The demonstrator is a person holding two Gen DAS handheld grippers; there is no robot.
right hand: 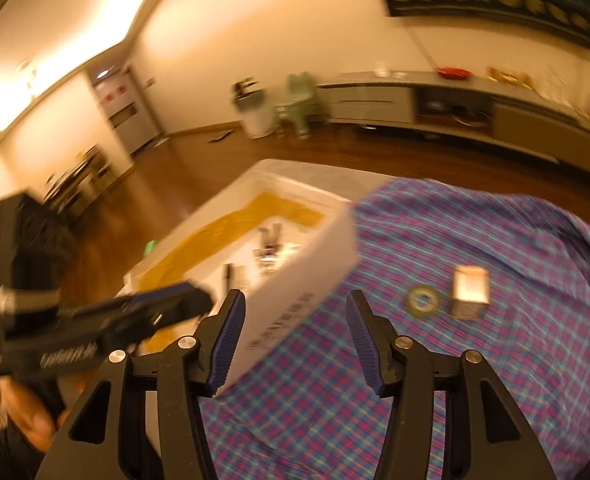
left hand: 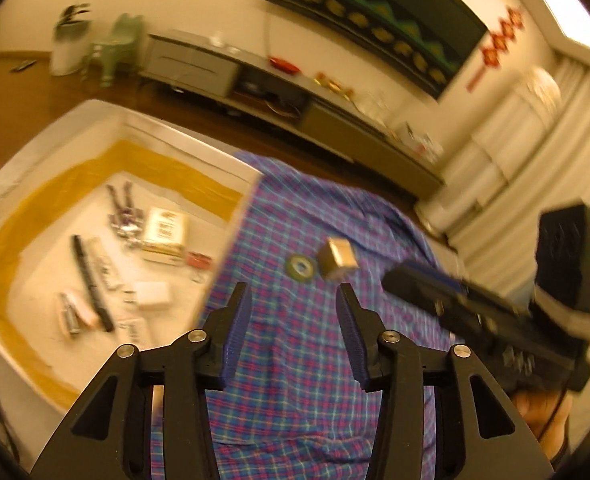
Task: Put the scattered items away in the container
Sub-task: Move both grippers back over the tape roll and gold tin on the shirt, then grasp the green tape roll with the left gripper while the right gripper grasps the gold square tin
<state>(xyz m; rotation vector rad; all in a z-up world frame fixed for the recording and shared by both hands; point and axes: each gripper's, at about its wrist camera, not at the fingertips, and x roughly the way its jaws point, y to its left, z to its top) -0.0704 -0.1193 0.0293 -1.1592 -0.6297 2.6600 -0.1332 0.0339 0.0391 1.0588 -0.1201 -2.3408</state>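
Plaid cloth point(left hand: 295, 360) over the surface, one white foam box point(left hand: 231, 240) at nine o'clock holding several small items, one tape roll point(left hand: 300, 267) and one small carton point(left hand: 338, 258) side by side at twelve o'clock, left gripper point(left hand: 293, 312) wide and empty, right gripper point(right hand: 295, 320) wide and empty.

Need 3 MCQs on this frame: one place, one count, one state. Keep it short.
1. Where does the tape roll lie?
A. in the white box
B. on the plaid cloth
C. on the floor

2. How many loose items remain on the cloth?
A. two
B. four
C. none

3. How is the left hand-held gripper?
A. shut on the roll
B. open, holding nothing
C. shut on a pen

Key: 1 B, the roll sits on the cloth beside the small box, outside the white box. 2 A, only roll and small box show there. 3 B, its fingers stand apart with cloth visible between.
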